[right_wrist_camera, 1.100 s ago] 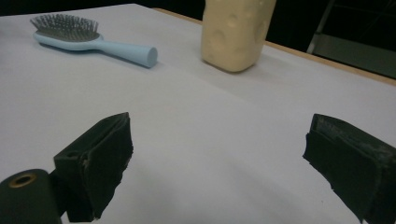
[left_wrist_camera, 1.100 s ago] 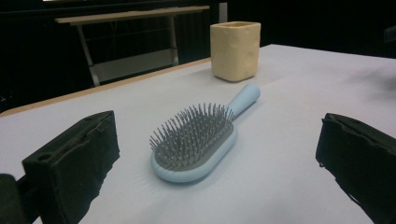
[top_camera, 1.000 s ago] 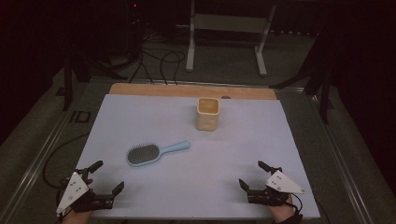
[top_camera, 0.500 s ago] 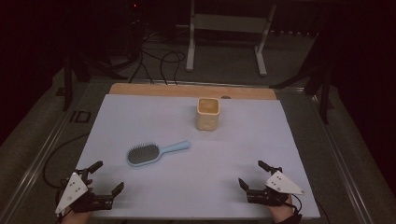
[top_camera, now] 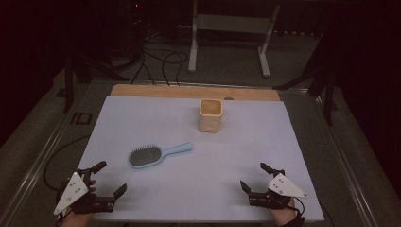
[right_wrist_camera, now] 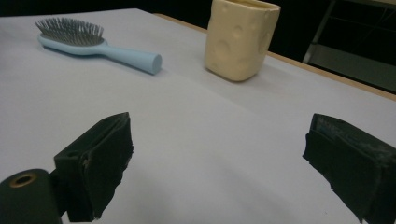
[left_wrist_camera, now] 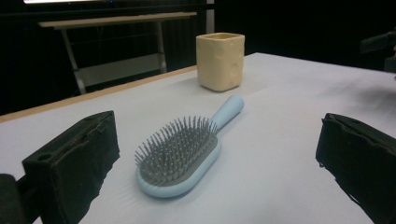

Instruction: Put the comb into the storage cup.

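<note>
A light blue hairbrush (top_camera: 156,155) lies bristles up near the middle of the pale table sheet (top_camera: 236,156), its handle pointing right toward a cream, cheese-patterned cup (top_camera: 210,115) that stands upright farther back. My left gripper (top_camera: 109,178) rests open at the near left corner, empty, facing the hairbrush (left_wrist_camera: 180,156) and the cup (left_wrist_camera: 220,60). My right gripper (top_camera: 257,177) sits open at the near right, nothing between its jaws. In the right gripper view the cup (right_wrist_camera: 240,39) is ahead and the hairbrush (right_wrist_camera: 93,43) is off to the left.
A wooden strip (top_camera: 194,91) runs along the table's far edge. Beyond it on the dark floor stand a metal frame (top_camera: 229,28) and loose cables (top_camera: 156,61). Metal rails border the table's left and right sides.
</note>
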{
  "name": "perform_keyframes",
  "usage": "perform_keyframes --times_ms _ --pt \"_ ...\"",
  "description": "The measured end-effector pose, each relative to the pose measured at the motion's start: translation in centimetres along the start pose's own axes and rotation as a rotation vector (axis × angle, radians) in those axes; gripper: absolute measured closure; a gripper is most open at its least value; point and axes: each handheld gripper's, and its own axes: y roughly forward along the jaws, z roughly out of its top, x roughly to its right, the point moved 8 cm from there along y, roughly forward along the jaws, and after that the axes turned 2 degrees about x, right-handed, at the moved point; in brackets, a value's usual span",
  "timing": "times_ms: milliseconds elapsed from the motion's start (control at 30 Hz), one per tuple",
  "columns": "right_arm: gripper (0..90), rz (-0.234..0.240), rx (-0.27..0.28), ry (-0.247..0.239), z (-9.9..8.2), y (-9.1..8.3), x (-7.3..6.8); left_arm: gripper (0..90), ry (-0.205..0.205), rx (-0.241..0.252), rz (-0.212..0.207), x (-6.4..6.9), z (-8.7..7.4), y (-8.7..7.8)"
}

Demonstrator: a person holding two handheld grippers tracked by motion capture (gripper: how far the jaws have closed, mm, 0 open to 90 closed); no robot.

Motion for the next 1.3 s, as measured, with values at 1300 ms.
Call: perform_keyframes --times_ms 1300 --pt "7.8 0.010 0.029 0.001 0.6 -0.1 -0.2 0.0 -0.056 -0.093 -0.098 -0.5 7.6 5.9"
